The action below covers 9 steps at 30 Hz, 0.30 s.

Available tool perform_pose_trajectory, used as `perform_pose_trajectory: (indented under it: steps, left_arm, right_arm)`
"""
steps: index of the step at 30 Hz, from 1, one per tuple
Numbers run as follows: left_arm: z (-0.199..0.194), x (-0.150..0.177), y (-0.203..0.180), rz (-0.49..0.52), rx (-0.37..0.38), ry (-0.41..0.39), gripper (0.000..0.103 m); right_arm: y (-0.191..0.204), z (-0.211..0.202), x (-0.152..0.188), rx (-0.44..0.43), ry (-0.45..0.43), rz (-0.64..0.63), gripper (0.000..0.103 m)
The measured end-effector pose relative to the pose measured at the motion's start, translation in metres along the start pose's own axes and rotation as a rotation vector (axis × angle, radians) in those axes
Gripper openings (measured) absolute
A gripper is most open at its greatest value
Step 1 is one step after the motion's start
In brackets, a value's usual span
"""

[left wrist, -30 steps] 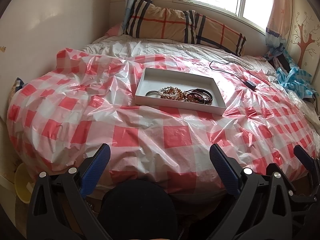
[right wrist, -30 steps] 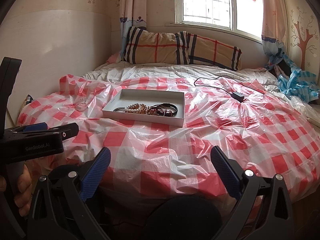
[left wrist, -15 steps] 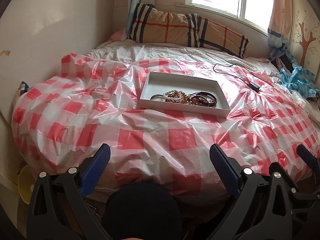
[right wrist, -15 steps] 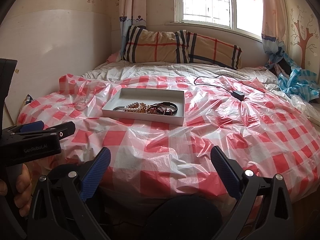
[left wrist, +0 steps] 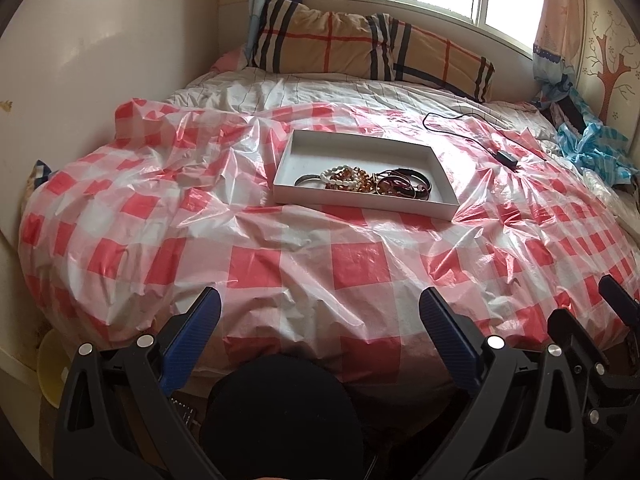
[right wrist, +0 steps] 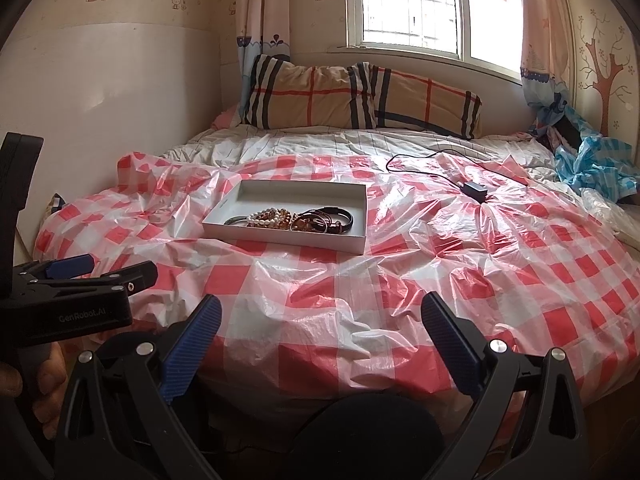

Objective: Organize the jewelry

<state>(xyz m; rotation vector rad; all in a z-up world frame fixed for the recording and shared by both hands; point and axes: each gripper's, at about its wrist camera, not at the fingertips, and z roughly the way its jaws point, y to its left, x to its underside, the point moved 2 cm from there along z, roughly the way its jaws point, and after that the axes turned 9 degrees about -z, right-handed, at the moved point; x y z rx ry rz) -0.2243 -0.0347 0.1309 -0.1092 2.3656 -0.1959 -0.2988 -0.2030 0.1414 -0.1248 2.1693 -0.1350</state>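
A shallow white box [left wrist: 438, 166] [right wrist: 362, 208] rests on the red-and-white checked plastic sheet covering the bed. Along its near side lies a heap of jewelry [left wrist: 364, 180] [right wrist: 292, 218]: white and amber bead bracelets, a grey bangle and dark bangles. My left gripper [left wrist: 318, 312] hangs open at the bed's near edge, well short of the box, nothing between its blue pads. My right gripper [right wrist: 320, 316] is also open and empty, farther right along the same edge. The left gripper's body [right wrist: 76, 292] shows at the left of the right wrist view, held by a hand.
A black charger with its cable [left wrist: 506, 156] [right wrist: 474, 191] lies on the sheet right of the box. Plaid pillows [left wrist: 360, 48] line the headboard under the window. A blue crumpled cloth [right wrist: 592, 164] sits at the far right. A wall borders the bed's left side.
The left gripper has tilted and risen slightly, so the box now sits lower and larger in its view. The right gripper has barely moved. Both stay open.
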Motion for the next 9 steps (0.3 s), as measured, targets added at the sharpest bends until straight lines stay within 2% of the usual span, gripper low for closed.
perform_pose_trajectory:
  steps: [9]
  left_arm:
    - [0.0038, 0.0006, 0.0023, -0.014, -0.002, 0.012, 0.095]
  right_arm:
    - [-0.0024, -0.0005, 0.0001, -0.002, 0.003, 0.002, 0.096]
